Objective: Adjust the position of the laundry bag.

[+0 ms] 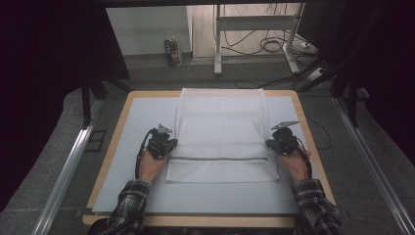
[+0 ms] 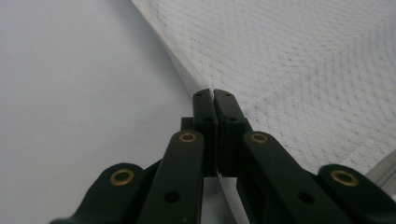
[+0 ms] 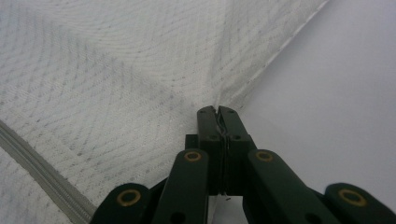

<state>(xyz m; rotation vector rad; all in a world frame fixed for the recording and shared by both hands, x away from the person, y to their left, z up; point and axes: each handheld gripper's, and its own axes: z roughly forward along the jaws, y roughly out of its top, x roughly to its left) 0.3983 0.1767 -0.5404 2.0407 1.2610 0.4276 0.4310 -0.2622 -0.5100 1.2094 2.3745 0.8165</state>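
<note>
White mesh cloth (image 1: 221, 128) lies spread flat on the pale table (image 1: 142, 117), and both grippers are on it right now, one at each side edge. From above, the left gripper (image 1: 168, 144) sits at the cloth's left edge and the right gripper (image 1: 270, 143) at its right edge, level with each other, the whole width of the fabric stretched between them. Just on the person's side of both sets of fingertips runs a grey zipper line (image 1: 220, 158) across the cloth, and past it a folded strip reaches toward the person's checked sleeves (image 1: 131, 205).

Over to the left gripper view: the left gripper (image 2: 214, 93) has its two black jaws pressed together, tips meeting, with the hem of the white cloth (image 2: 289, 70) pinched right at the fingertips. Fabric runs away ahead and to the right of the fingers; bare table (image 2: 79, 84) lies to their left.

Now the right gripper view: the right gripper (image 3: 217, 110) is clamped tight as well, no gap between the jaws, and the cloth's edge goes in at the tips. Here the mesh cloth (image 3: 116, 79) spreads ahead and to the left of the fingers, the table (image 3: 336, 93) to their right, and the grey zipper (image 3: 42, 163) crosses low on the left, well beside the jaws.

Both pairs of fingers are closed on the cloth, which rests on the table.
</note>
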